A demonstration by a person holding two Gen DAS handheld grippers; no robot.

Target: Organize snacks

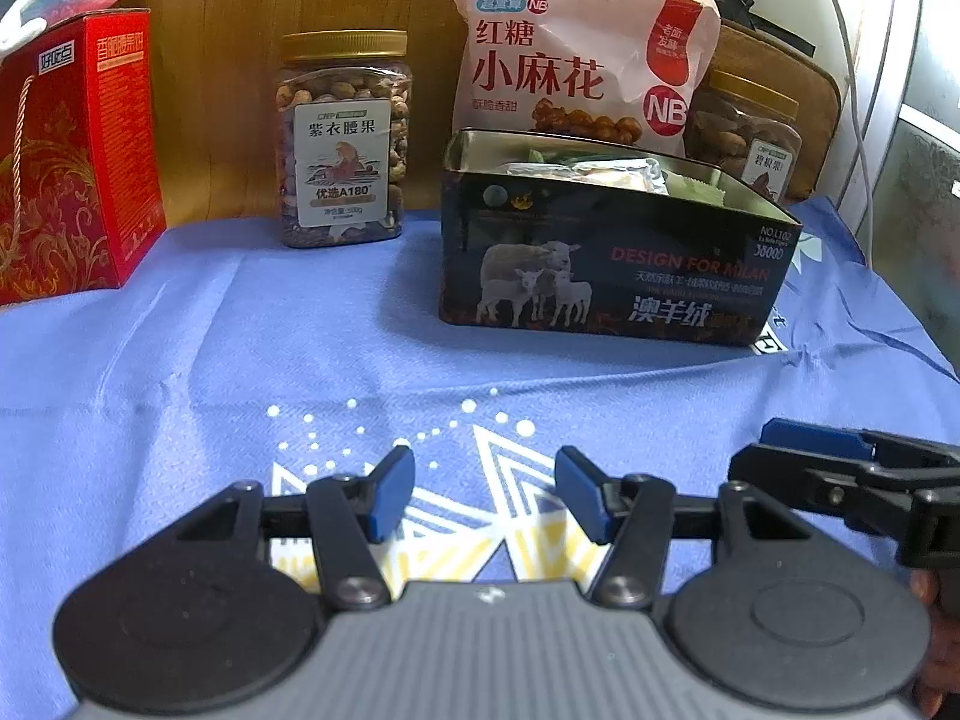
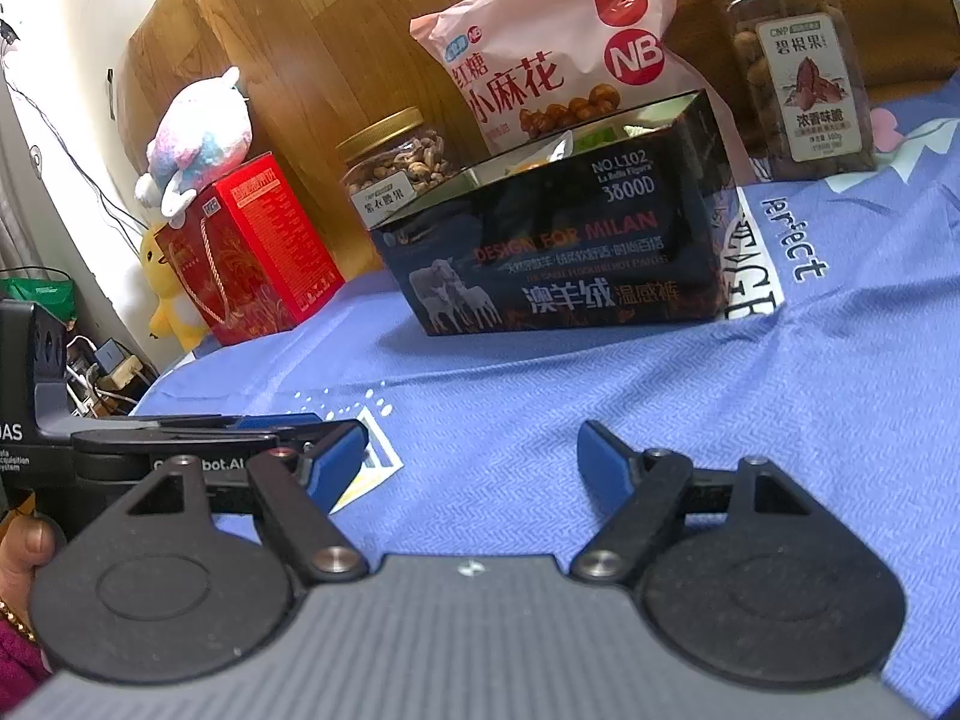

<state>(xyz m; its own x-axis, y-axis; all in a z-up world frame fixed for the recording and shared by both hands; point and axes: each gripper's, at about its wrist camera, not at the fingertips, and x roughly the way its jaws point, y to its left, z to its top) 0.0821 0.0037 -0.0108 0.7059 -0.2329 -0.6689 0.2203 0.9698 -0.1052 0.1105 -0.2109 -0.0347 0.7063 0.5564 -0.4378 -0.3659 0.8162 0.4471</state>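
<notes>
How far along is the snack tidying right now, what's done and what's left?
Done: the dark tin already holds a few wrapped packets. In hand: nothing; the left gripper and right gripper are both open and empty above the blue cloth. Left, probably: the pink snack bag, cashew jar, pecan jar and red box stand outside the tin.

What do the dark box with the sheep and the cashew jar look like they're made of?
The dark sheep box looks like printed tin: its bare inner wall shines like metal. The cashew jar looks like clear plastic, nuts visible through it, with a gold lid.
</notes>
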